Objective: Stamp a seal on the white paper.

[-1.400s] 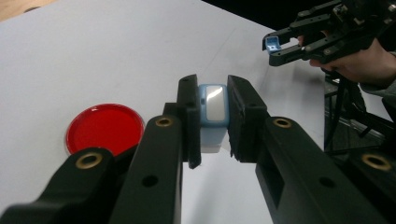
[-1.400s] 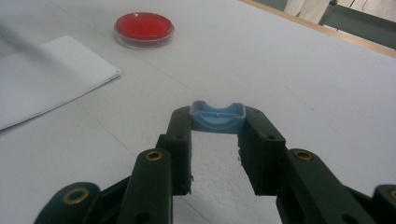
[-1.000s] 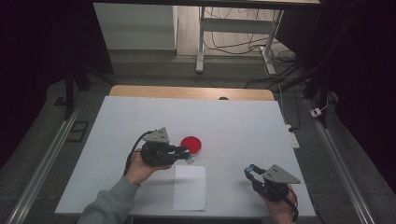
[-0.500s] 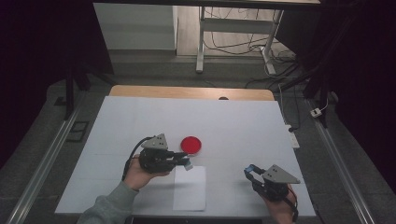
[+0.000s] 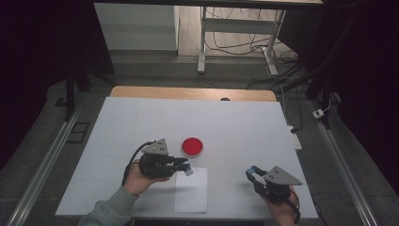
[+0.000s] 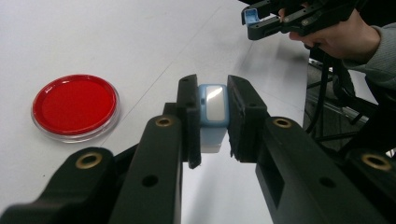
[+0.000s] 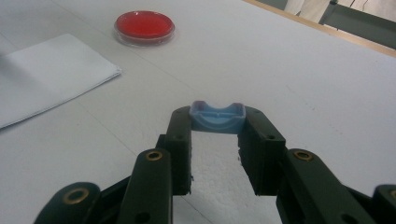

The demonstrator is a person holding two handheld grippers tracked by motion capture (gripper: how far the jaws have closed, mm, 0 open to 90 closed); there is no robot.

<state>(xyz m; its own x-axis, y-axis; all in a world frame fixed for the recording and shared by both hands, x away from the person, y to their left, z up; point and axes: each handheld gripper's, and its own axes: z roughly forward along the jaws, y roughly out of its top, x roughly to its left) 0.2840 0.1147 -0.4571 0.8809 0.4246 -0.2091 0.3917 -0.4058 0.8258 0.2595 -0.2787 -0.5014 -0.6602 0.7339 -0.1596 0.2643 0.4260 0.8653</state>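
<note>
Your left gripper (image 6: 214,116) holds a small pale-blue block (image 6: 213,106) with a glossy whitish face, its two black jaws closed against the block's sides. In the left gripper view the block stands upright between the jaw tips, its lower part paler than its blue rim. In the high view you carry this block (image 5: 187,171) just off the near side of the red dish (image 5: 193,147), over the far edge of the white sheet of paper (image 5: 192,190), with your left gripper (image 5: 184,166) pointing sideways across the table (image 5: 244,127). Whether the block touches the paper, you cannot tell from these pictures.

Your right gripper (image 7: 217,122) clamps a second piece, a blue cap (image 7: 217,116) with a dished top, pinched between its jaw tips. Seen from above, that cap (image 5: 253,170) sits at the tip of your right gripper (image 5: 253,175), well to the right of the red dish and nearer to you, past the right edge of the paper.

The red dish (image 6: 74,105) is a shallow round clear dish with a red fill, lying flat on the white table and apart from both grippers. The paper (image 7: 46,74) lies flat just on your side of the dish, its far corner close to the dish but not touching it.
</note>
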